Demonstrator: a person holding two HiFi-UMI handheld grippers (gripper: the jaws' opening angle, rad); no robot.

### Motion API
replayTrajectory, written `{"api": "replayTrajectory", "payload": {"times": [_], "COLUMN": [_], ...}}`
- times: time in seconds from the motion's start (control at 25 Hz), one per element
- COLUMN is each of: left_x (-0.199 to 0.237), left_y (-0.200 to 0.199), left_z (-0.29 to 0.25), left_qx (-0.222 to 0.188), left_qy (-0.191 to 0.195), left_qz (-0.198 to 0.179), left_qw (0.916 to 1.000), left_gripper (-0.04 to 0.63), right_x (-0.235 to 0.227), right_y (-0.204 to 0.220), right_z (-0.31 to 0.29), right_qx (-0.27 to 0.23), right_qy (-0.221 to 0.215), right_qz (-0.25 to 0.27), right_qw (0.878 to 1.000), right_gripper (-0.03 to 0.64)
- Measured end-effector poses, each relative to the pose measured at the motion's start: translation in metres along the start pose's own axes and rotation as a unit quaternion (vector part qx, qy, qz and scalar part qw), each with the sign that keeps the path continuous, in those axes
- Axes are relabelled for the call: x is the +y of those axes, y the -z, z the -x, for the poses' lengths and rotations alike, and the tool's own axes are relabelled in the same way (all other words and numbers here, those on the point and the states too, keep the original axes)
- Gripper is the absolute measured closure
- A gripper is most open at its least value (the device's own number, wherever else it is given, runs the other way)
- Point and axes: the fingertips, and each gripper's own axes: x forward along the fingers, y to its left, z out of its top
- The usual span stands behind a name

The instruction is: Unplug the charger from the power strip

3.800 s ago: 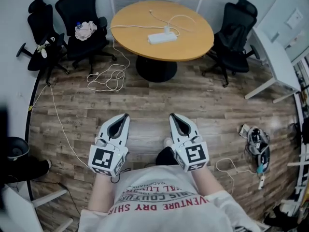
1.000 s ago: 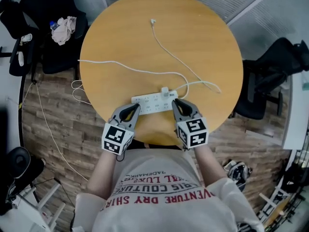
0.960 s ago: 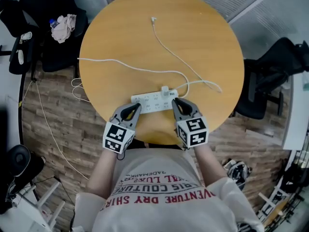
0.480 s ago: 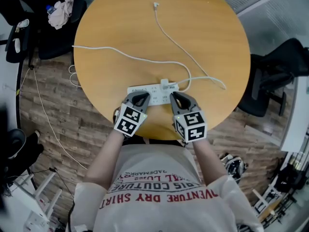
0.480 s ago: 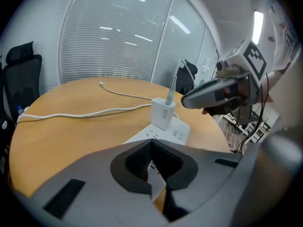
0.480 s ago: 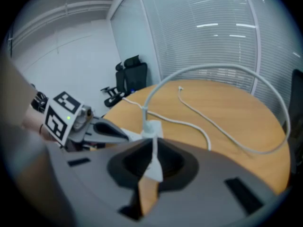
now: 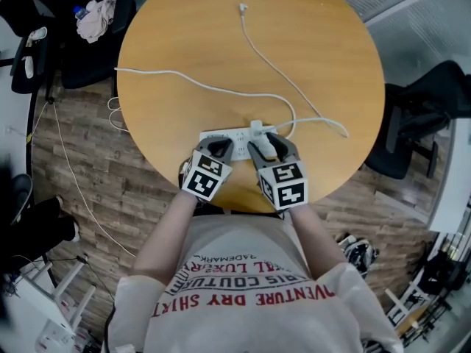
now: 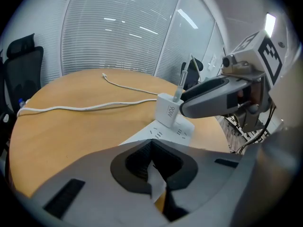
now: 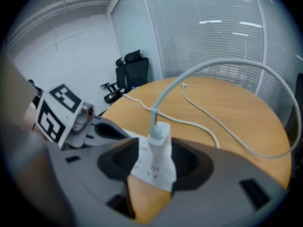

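A white power strip [image 7: 234,135] lies near the front edge of a round wooden table [image 7: 316,43]. A white charger [image 7: 256,129] stands plugged into it, and its thin cable [image 7: 274,66] runs to the far side. My right gripper [image 7: 266,145] is at the charger; its jaws are opening and the charger [image 9: 156,161] stands between them with gaps on both sides. My left gripper [image 7: 218,147] is shut, its tip [image 8: 152,144] over the strip [image 8: 169,132] left of the charger [image 8: 168,110]. Whether it touches the strip I cannot tell.
The strip's thick white cord [image 7: 169,84] crosses the table and drops off its left edge to the wooden floor. Black office chairs stand at the right [image 7: 423,109] and the upper left [image 7: 70,50], one holding a bundle of cloth [image 7: 97,17].
Both grippers came forward and down onto the strip. The right jaws, shut before, now stand apart around the charger. The left gripper moved right, closer to the charger.
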Motion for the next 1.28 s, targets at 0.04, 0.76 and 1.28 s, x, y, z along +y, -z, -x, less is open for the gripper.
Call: {"api": "replayTrajectory", "payload": {"times": [0.04, 0.76, 1.28], "left_x": [0.0, -0.001, 0.001], "left_y": [0.001, -0.001, -0.001], "left_z": [0.0, -0.002, -0.002], "left_qx": [0.0, -0.002, -0.006], "left_qy": [-0.001, -0.001, 0.004], "left_qz": [0.0, -0.008, -0.001], "left_qw": [1.0, 1.0, 1.0], "left_gripper": [0.563, 0.563, 0.563], "right_x": [0.0, -0.019, -0.015], "right_y": [-0.002, 0.013, 0.016], "right_z": [-0.003, -0.052, -0.037], "right_qx": [0.003, 0.082, 0.098], "right_qy": [0.006, 0.058, 0.11], "right_qz": [-0.001, -0.097, -0.087], "right_qw": [1.0, 0.99, 0.985], "right_gripper": [0.396, 0.415, 0.455]}}
